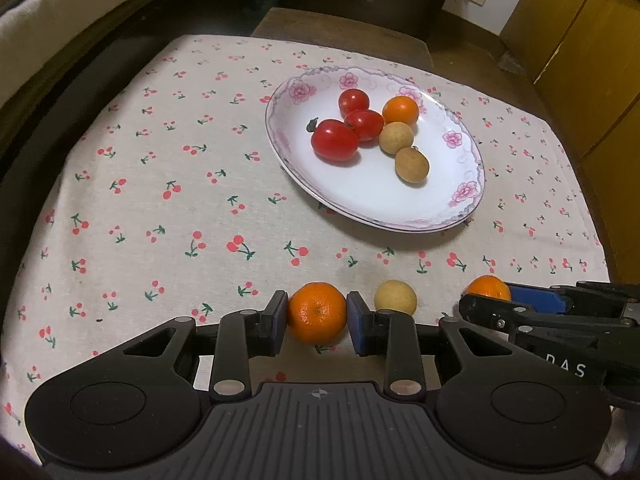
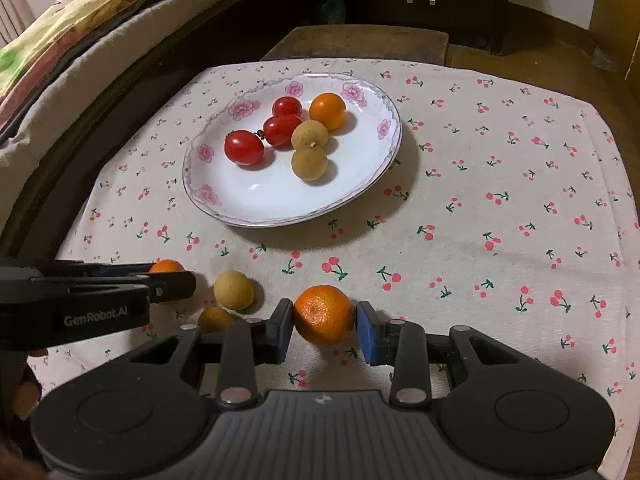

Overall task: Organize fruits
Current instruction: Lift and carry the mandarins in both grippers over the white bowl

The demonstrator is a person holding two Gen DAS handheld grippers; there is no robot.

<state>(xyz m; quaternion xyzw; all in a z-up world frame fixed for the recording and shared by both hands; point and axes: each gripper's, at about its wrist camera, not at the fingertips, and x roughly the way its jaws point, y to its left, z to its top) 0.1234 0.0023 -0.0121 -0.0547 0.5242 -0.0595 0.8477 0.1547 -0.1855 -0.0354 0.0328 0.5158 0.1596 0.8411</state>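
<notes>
A white flowered plate [image 1: 360, 196] [image 2: 256, 200] holds three red tomatoes [image 1: 335, 140], a small orange [image 1: 400, 110] and two tan longans [image 1: 412, 165]. My left gripper [image 1: 317, 318] is shut on a mandarin [image 1: 317, 317] resting on the cloth; both pads touch it. My right gripper [image 2: 325, 322] is around another mandarin [image 2: 325, 314]; its left pad touches, its right pad stands a little off. A loose longan [image 1: 395, 298] [image 2: 233, 290] lies between the two mandarins. A second longan [image 2: 215, 319] lies beside my right gripper's left finger.
The cherry-print cloth [image 1: 160, 200] covers a small table. A bed edge [image 2: 60, 80] runs along the left. A dark stool [image 2: 360, 42] and a drawer unit [image 2: 420, 0] stand beyond the table's far edge. Wooden cupboards [image 1: 580, 60] are at the right.
</notes>
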